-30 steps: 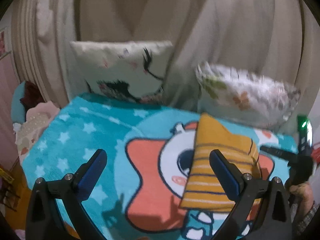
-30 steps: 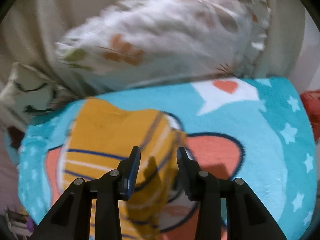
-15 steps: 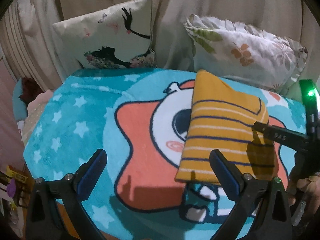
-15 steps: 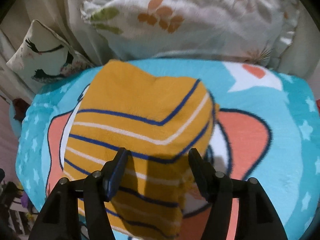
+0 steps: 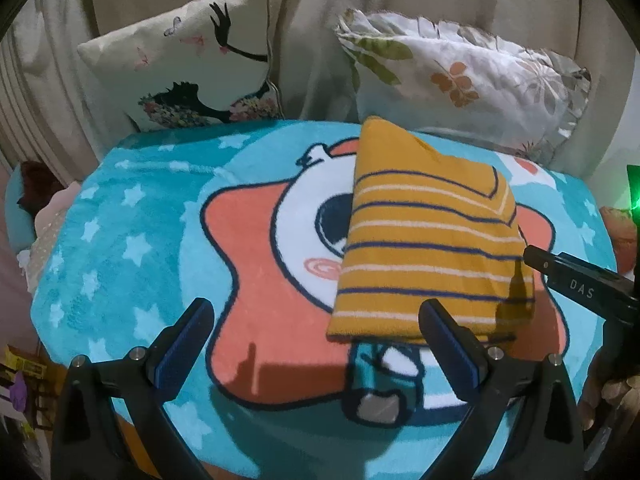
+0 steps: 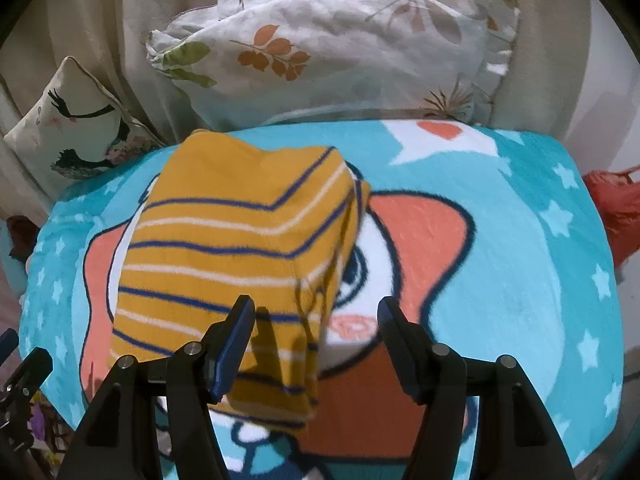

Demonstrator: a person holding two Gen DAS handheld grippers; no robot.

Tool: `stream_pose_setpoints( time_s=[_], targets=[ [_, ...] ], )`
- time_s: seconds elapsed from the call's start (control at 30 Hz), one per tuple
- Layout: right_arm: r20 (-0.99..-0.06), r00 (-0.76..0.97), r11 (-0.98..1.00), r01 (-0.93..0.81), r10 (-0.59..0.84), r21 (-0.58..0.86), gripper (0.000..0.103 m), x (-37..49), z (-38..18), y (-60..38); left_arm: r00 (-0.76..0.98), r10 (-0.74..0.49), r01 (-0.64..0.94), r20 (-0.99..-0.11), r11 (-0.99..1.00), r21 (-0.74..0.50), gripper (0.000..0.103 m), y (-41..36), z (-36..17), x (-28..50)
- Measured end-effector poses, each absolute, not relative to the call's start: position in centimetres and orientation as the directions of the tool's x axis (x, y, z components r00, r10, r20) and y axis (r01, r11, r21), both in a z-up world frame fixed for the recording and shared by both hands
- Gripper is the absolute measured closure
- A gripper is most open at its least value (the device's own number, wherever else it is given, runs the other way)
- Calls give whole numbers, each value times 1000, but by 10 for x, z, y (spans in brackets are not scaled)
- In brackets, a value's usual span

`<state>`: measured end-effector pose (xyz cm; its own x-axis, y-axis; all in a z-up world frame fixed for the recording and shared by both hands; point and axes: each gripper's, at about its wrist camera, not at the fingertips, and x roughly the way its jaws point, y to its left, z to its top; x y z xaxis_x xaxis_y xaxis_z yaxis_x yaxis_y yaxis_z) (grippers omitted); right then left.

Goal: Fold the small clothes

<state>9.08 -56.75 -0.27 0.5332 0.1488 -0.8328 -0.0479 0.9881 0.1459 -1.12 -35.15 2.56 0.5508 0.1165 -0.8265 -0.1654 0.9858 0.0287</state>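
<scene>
A folded yellow garment (image 5: pixel 428 248) with navy and white stripes lies flat on a teal cartoon blanket (image 5: pixel 132 240). It also shows in the right wrist view (image 6: pixel 236 248). My left gripper (image 5: pixel 316 340) is open and empty, held above the blanket just in front of the garment's near edge. My right gripper (image 6: pixel 314 332) is open and empty, hovering over the garment's near right corner. The right gripper's black body (image 5: pixel 576 284) shows at the right edge of the left wrist view.
A bird-print cushion (image 5: pixel 188 68) and a leaf-print cushion (image 5: pixel 464 76) lean against beige curtains behind the blanket (image 6: pixel 520 240). A red object (image 6: pixel 616 208) lies off the blanket's right edge. Pink and dark items (image 5: pixel 44 208) sit at the left.
My right gripper has opened wider and drawn back from the garment, which now lies flat. Both views have pulled back and tilted down toward the blanket.
</scene>
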Motion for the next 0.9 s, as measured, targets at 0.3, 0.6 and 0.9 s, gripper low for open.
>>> stream_pose_setpoints(
  time_s=[0.3,0.6,0.9],
  targets=[
    [-851,512,991,-3,118,136,35,58,-14,-561,520,48,-110,-853,994,-11,1,-345,12,-32],
    [-862,499,991,38,90,126,34,17,-19,-546,514,2,-46,-858,999,-25,1,-330,9,-63],
    [-861,503,995,32,66,95,33,-21,-17,-513,503,-35,-17,-864,999,-50,1,-307,6,-91]
  ],
)
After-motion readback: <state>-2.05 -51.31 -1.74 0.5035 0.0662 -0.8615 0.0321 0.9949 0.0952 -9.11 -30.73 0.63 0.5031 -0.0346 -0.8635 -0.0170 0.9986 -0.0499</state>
